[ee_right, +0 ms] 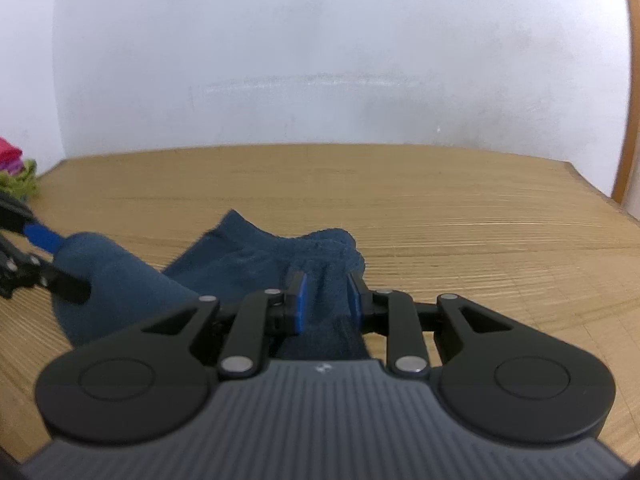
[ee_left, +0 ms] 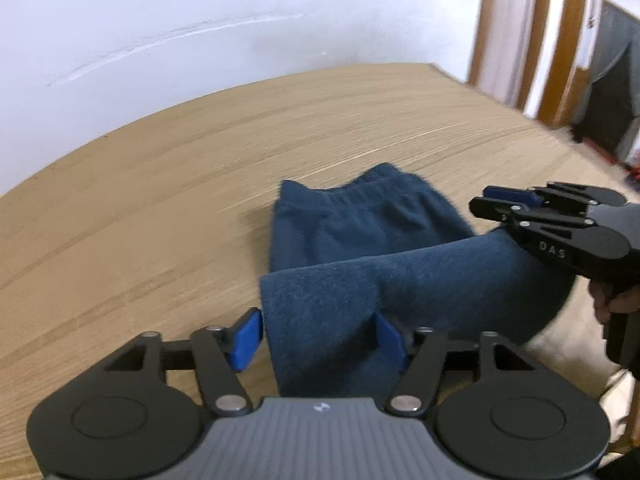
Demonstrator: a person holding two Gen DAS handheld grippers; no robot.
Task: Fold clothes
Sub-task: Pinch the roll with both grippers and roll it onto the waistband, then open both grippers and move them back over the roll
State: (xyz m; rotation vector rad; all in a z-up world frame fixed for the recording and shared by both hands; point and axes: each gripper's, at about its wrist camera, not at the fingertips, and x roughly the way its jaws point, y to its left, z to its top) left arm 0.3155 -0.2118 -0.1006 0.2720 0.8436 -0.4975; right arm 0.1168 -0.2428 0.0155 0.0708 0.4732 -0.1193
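A dark blue fleece garment (ee_left: 352, 224) lies on the wooden table (ee_left: 160, 184), its gathered waistband at the far end. The near part is lifted and curled over in a thick fold. My left gripper (ee_left: 318, 338) is shut on the left end of that fold, and bunched cloth holds its blue pads wide apart. Further right along the fold, my right gripper (ee_left: 494, 200) grips the garment with its fingers close together. In the right wrist view, the garment (ee_right: 248, 248) runs between the right gripper's (ee_right: 326, 300) pads, and the left gripper (ee_right: 54, 260) holds the rolled end at the left.
A white wall stands behind the table's far edge. Pink and green folded clothes (ee_right: 14, 168) sit at the far left. A wooden door frame (ee_left: 492, 20) and dark furniture lie beyond the table's right edge. A person's hand (ee_left: 616, 300) holds the right gripper's handle.
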